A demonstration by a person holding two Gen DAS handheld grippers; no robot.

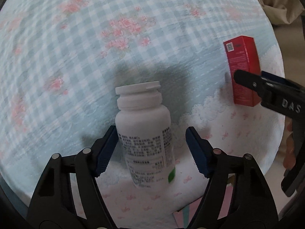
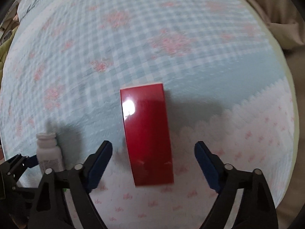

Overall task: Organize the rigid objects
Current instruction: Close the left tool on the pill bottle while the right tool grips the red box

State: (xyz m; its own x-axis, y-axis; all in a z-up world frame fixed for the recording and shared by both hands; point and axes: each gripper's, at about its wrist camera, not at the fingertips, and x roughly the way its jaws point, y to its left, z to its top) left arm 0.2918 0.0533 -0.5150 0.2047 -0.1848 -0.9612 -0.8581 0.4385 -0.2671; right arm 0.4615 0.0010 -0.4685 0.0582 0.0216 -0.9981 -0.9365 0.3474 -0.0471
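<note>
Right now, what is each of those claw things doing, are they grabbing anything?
Left gripper: open, straddling the white bottle; only one pad looks near it, not clamped.
Right gripper: open, straddling the red box, gaps on both sides.

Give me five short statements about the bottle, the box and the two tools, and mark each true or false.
1. The white bottle lies between the fingers of the left tool. True.
2. The red box is blue. False: it is red.
3. The right tool is clamped shut on the red box. False: gaps show on both sides.
4. Both things lie on a checked floral bedcover. True.
5. The bottle's cap is off. False: a white cap closes it.
</note>
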